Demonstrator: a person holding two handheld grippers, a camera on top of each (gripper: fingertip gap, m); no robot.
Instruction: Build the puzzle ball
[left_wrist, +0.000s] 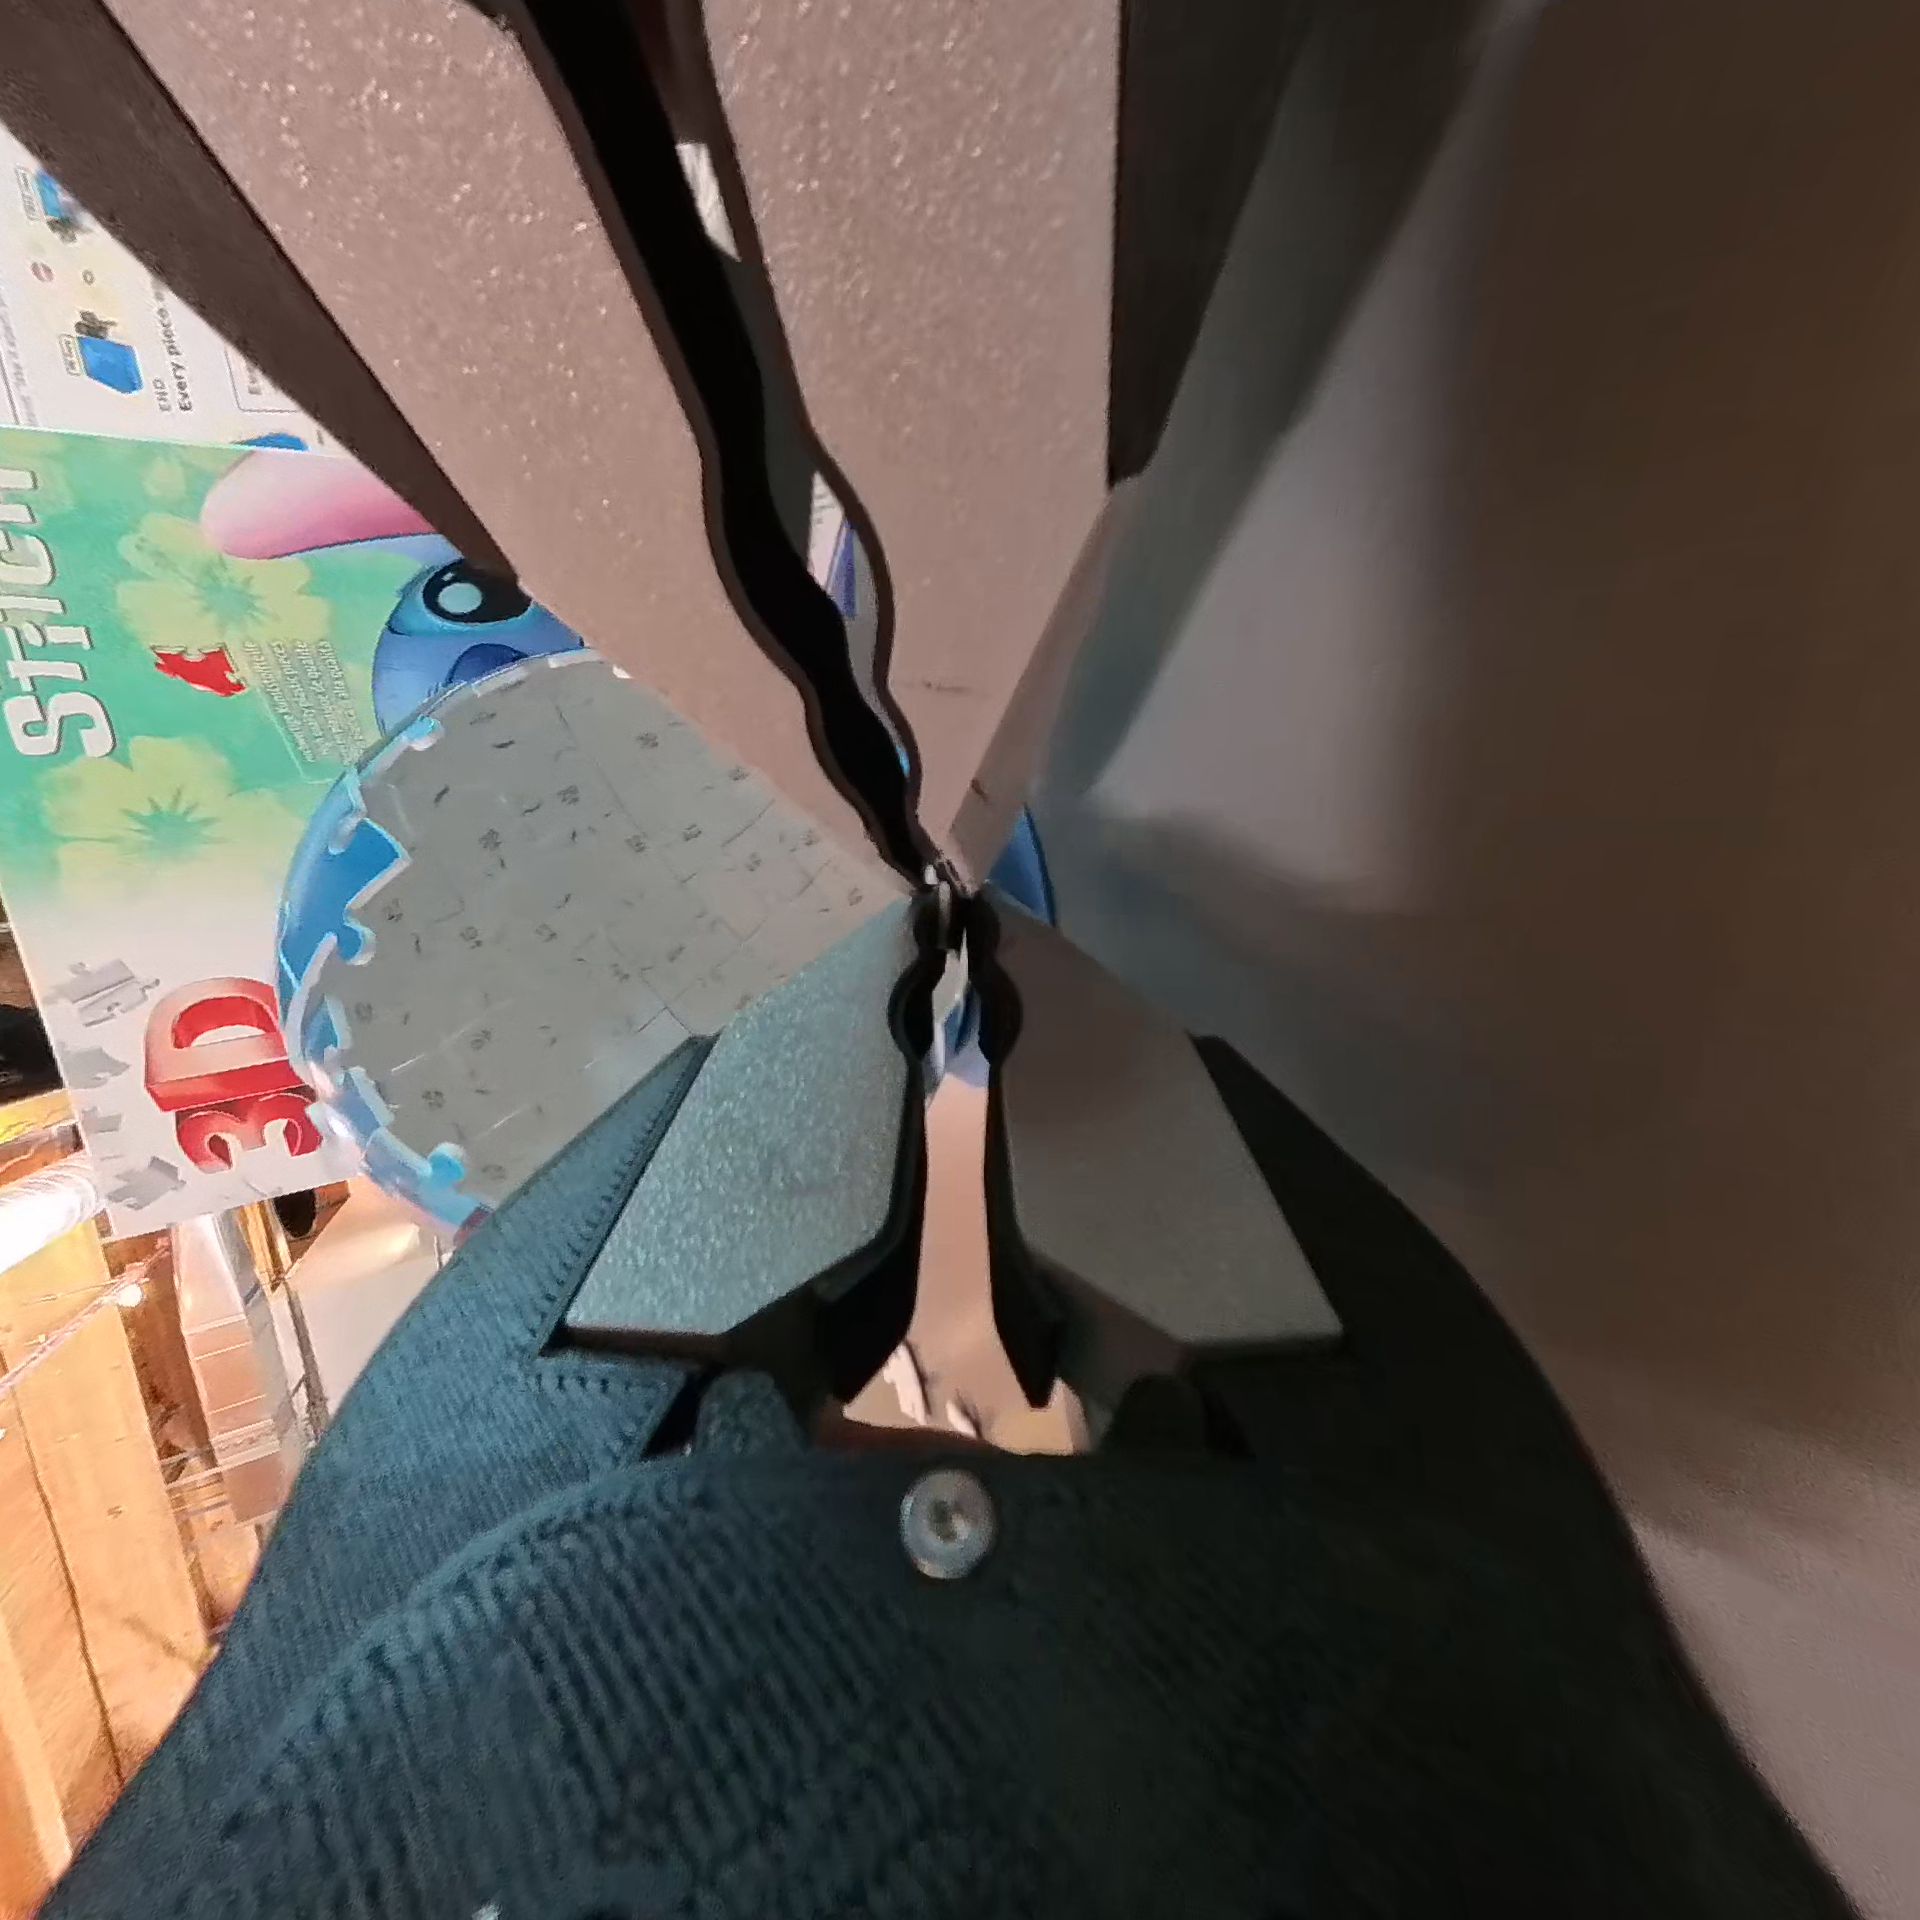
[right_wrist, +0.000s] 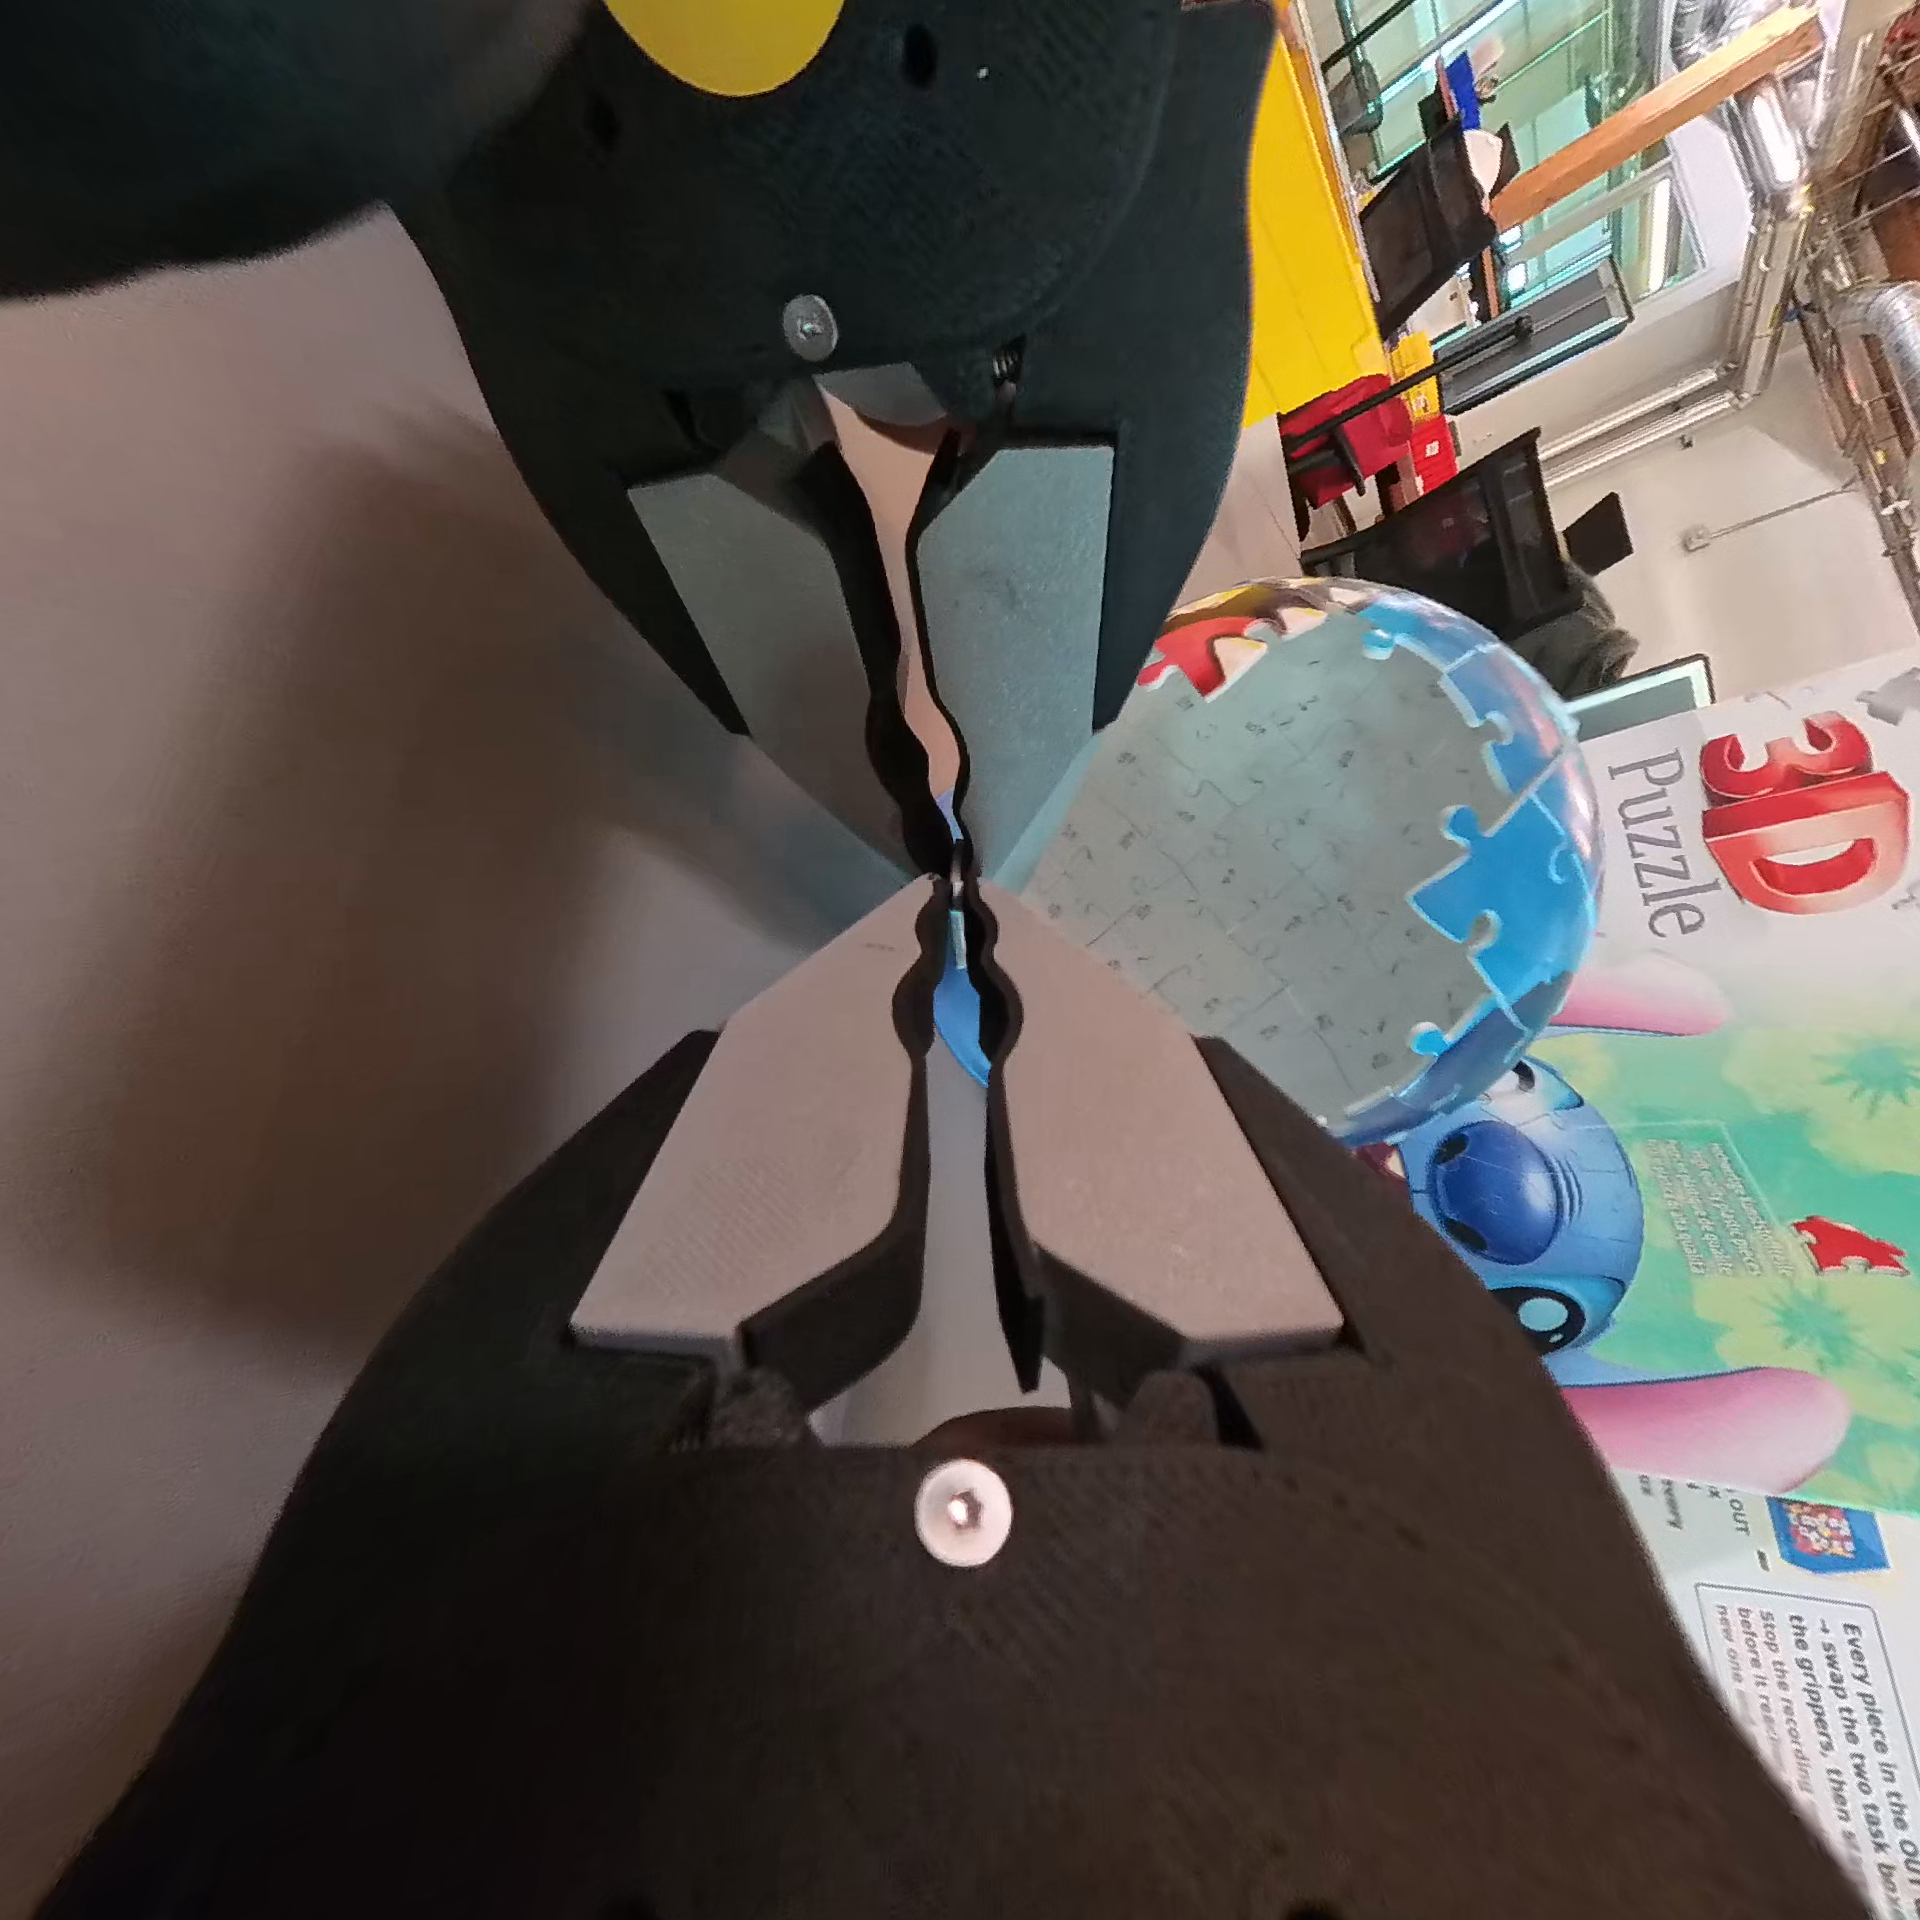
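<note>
Your left gripper (left_wrist: 940, 914) and right gripper (right_wrist: 956, 914) meet tip to tip, both closed on one small blue puzzle piece (right_wrist: 961, 1023). The puzzle ball (right_wrist: 1340, 862) sits just beyond on the puzzle box (right_wrist: 1766, 1091), roughly half built, its grey inside showing. Much of the shell looks left to fit.

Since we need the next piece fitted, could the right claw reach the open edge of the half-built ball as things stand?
Probably not yet: the right claw is shut on a blue piece, tip to tip with the left claw, and the ball sits off to one side.
</note>
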